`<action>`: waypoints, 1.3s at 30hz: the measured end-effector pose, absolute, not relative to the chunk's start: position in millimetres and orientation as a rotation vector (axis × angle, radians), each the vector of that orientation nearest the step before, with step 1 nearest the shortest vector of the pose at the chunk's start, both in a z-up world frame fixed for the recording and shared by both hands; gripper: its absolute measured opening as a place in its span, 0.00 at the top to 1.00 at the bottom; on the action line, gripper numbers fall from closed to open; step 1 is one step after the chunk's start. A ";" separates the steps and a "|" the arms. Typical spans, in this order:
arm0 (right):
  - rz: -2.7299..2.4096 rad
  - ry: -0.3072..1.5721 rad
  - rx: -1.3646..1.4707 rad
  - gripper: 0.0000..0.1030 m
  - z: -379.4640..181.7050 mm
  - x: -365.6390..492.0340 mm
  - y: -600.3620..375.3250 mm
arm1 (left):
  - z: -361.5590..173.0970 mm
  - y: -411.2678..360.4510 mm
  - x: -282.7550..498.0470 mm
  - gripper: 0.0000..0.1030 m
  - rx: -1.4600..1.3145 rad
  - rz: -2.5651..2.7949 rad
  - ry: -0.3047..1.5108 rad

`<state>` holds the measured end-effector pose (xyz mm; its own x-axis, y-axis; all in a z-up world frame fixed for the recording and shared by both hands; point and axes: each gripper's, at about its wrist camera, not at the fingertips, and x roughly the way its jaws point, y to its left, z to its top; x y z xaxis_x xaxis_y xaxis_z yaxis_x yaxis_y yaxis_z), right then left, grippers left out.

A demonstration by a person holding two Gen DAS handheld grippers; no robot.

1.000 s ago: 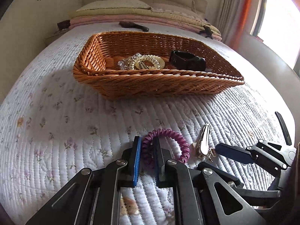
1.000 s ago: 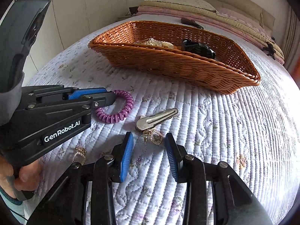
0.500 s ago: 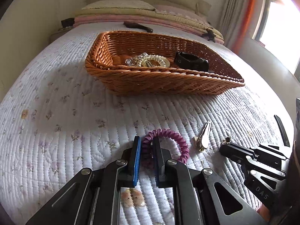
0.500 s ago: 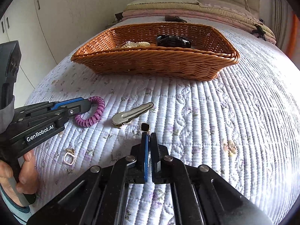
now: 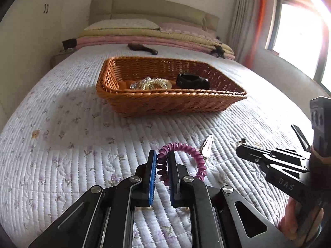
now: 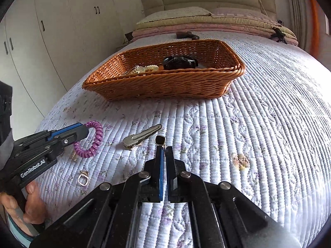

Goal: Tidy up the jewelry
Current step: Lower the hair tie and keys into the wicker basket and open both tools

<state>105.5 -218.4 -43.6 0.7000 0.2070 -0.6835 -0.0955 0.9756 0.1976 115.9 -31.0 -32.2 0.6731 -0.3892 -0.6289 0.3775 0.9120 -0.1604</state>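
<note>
Earring [image 6: 160, 140] in right claw [image 6: 165, 150], clip [image 6: 141, 137] beside

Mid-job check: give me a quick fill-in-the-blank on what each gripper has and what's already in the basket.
The left gripper is shut on the ___ coil hair tie.
The right gripper pinches a small square black ___.
The silver hair clip lies on the ___, not in the basket.
The black watch sits inside the ___.

Missing: purple; earring; quilt; basket

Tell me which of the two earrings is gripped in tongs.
The dark-stone earring, pinched at the right tongs' tips beside the silver hair clip. The open square earring lies loose on the quilt.
</note>
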 end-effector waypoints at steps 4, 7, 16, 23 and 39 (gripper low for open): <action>0.171 0.751 0.169 0.98 -39.1 99.0 -222.3 | -19.8 -29.8 108.3 0.90 -0.034 -0.433 0.654; 0.177 0.713 0.170 0.98 -22.5 92.8 -223.5 | -3.7 -24.8 110.2 0.90 -0.069 -0.429 0.626; 0.152 0.655 0.151 0.98 64.8 163.7 -237.6 | 70.4 -29.8 166.6 0.90 -0.084 -0.388 0.525; 0.121 0.824 0.213 0.98 47.4 276.6 -263.2 | 41.9 -55.5 255.5 0.90 -0.084 -0.351 0.638; -0.018 0.989 0.120 0.98 -7.0 326.1 -266.9 | -6.4 -68.7 284.1 0.90 -0.040 -0.333 0.744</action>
<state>326.1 -266.9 -7.0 0.5495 0.0393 -0.8345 0.0697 0.9933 0.0927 284.1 -68.7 -6.4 0.6856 -0.3115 -0.6580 0.2831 0.9468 -0.1531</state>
